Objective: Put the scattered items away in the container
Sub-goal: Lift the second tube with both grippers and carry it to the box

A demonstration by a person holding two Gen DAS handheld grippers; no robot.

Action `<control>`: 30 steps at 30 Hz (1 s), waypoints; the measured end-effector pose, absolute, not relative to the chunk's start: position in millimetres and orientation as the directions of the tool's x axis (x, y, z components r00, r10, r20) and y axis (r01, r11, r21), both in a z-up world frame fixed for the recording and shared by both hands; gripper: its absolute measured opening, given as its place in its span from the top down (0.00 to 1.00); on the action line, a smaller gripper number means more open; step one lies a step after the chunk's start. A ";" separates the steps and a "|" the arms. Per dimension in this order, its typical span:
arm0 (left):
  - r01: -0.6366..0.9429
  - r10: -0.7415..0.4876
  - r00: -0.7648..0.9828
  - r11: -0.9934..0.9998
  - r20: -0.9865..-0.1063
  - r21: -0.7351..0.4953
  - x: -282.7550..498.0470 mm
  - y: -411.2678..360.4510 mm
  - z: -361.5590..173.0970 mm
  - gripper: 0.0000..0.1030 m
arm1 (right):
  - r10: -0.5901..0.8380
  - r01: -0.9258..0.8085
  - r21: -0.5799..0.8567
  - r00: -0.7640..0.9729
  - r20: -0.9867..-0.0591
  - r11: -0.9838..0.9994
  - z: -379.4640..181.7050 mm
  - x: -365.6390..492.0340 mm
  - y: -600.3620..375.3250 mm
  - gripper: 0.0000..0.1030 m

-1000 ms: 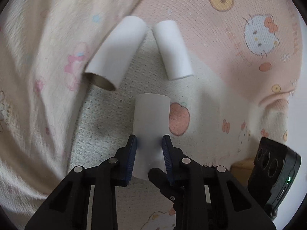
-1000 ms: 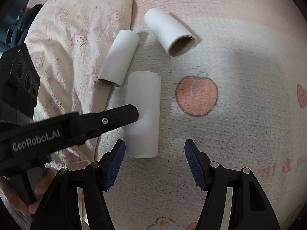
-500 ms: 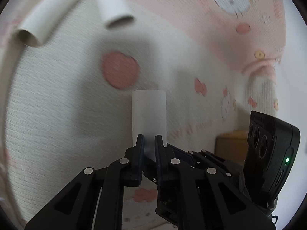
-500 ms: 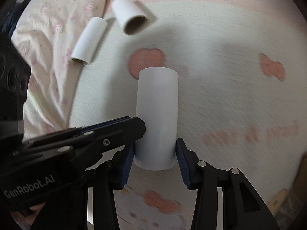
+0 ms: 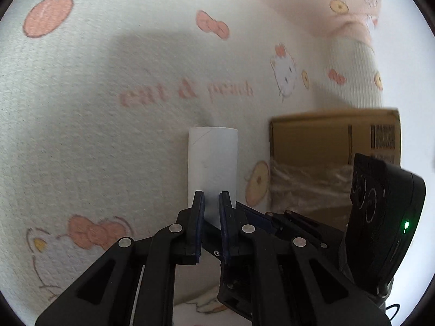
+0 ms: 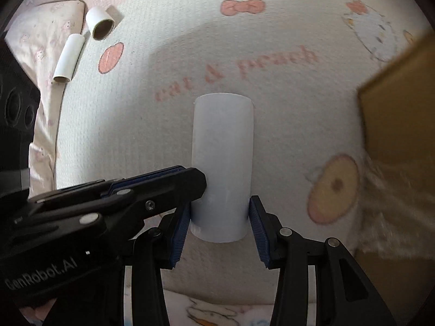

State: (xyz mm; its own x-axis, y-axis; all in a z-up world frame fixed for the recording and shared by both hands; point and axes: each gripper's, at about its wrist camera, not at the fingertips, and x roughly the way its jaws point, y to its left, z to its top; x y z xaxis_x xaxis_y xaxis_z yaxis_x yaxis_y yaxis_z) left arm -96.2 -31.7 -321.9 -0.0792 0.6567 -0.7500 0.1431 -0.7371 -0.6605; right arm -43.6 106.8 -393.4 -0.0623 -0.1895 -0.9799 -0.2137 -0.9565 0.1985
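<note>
A white cardboard tube (image 5: 212, 163) is held in the air above the patterned blanket. My left gripper (image 5: 210, 202) is shut on its near end, squeezing it flat. My right gripper (image 6: 218, 217) is shut around the same tube (image 6: 223, 157), one pad on each side. The brown cardboard box (image 5: 334, 146) stands just right of the tube and shows at the right edge of the right wrist view (image 6: 402, 108). Two more white tubes, one wide (image 6: 100, 23) and one thin (image 6: 68, 57), lie on the blanket far to the left.
A cream pillow (image 6: 40, 35) lies by the two loose tubes. The white blanket (image 5: 108, 95) with peach and cat prints covers the bed. The box side carries clear tape (image 5: 307, 184).
Both grippers have carried the tube right, away from the two loose tubes and toward the box. The right gripper closed on the tube during the last second.
</note>
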 end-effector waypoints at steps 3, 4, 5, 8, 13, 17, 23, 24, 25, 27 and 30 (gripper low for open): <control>0.152 0.622 -0.105 -0.761 -0.776 -0.631 -97.9 -32.4 -319.4 0.78 | -0.215 -0.225 0.226 -0.072 -0.974 -0.948 -393.5 -24.9 109.6 0.60; 0.163 0.614 -0.118 -0.763 -0.780 -0.625 -99.9 -34.7 -319.7 0.75 | -0.225 -0.229 0.234 -0.068 -0.972 -0.945 -395.9 -22.4 109.8 0.60; 0.178 0.613 -0.125 -0.759 -0.780 -0.626 -102.8 -37.6 -321.0 0.73 | -0.228 -0.229 0.237 -0.067 -0.971 -0.944 -397.3 -23.0 108.5 0.60; 0.207 0.641 -0.114 -0.732 -0.759 -0.649 -112.3 -41.8 -326.1 0.71 | -0.222 -0.230 0.233 -0.073 -0.972 -0.945 -401.1 -25.9 107.1 0.60; 0.172 0.639 -0.096 -0.744 -0.763 -0.645 -121.1 -33.6 -324.6 0.68 | -0.245 -0.240 0.261 -0.096 -0.965 -0.935 -401.3 -22.9 112.4 0.60; 0.141 0.610 -0.087 -0.775 -0.788 -0.616 -124.8 -21.4 -322.2 0.64 | -0.281 -0.260 0.302 -0.117 -0.953 -0.917 -401.9 -19.7 119.9 0.60; 0.089 0.581 -0.075 -0.805 -0.810 -0.586 -128.5 -14.0 -316.7 0.63 | -0.306 -0.272 0.333 -0.138 -0.942 -0.903 -401.0 -16.5 126.3 0.60; 0.081 0.576 -0.074 -0.810 -0.814 -0.581 -128.9 -13.0 -313.9 0.63 | -0.309 -0.272 0.337 -0.142 -0.940 -0.901 -400.0 -15.9 126.9 0.60; 0.075 0.574 -0.082 -0.812 -0.815 -0.579 -128.9 -13.0 -309.4 0.63 | -0.308 -0.265 0.339 -0.150 -0.939 -0.903 -397.4 -15.1 126.9 0.60; 0.053 0.570 -0.114 -0.815 -0.814 -0.577 -128.4 -14.1 -292.2 0.63 | -0.298 -0.246 0.339 -0.187 -0.936 -0.908 -387.1 -13.3 126.7 0.60; 0.015 0.553 -0.177 -0.826 -0.814 -0.564 -127.9 -15.7 -258.6 0.63 | -0.292 -0.209 0.350 -0.264 -0.919 -0.913 -362.2 -10.9 127.3 0.60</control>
